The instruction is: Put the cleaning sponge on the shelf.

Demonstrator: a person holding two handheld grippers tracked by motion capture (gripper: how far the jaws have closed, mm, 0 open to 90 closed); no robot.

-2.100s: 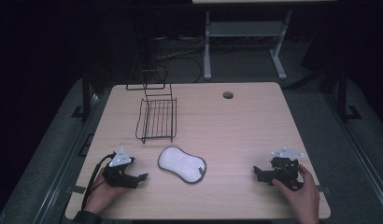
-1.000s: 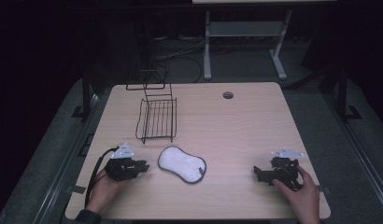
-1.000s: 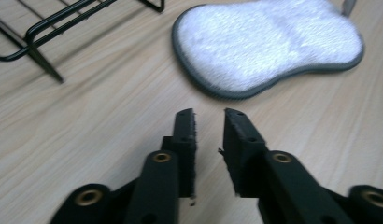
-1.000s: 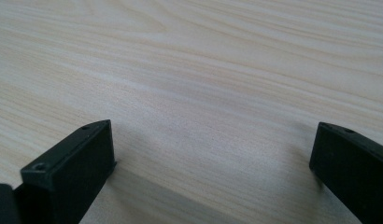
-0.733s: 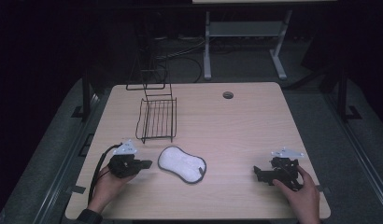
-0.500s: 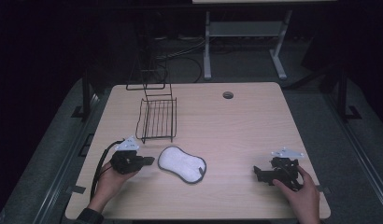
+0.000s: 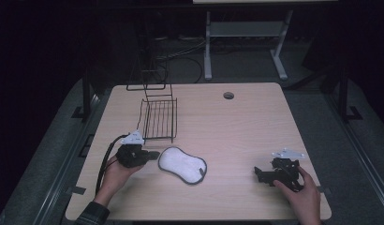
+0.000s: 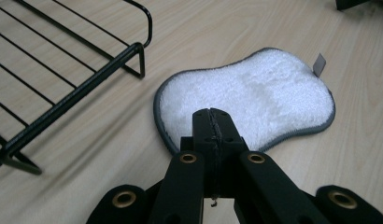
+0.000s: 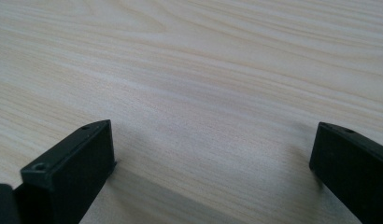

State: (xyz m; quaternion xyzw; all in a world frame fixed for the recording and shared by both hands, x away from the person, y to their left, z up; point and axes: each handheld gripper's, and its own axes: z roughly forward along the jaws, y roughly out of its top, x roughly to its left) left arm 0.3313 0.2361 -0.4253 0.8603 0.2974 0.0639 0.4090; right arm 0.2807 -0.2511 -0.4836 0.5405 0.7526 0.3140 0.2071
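A white fluffy pad with a grey rim (image 7: 182,165) lies flat on the wooden table, near the front and left of the middle. In the left gripper view the same pad (image 8: 255,98) has a small grey tag at its far side. My left gripper (image 7: 152,155) sits just left of the pad, shut with nothing between its jaws, its tip (image 8: 212,115) over the pad's near edge. My right gripper (image 7: 258,175) rests at the front right of the table, far from the pad. Its jaws (image 9: 208,158) stand wide open over bare wood.
A black wire rack (image 7: 158,118) stands behind the left gripper, and its corner (image 8: 133,51) lies close on the left in the left gripper view. A round cable hole (image 7: 228,95) sits near the table's far edge. Table legs and cables lie on the floor beyond.
My left gripper has moved forward and to the right, from the front left of the table up to the pad's left edge. The right gripper has stayed still.
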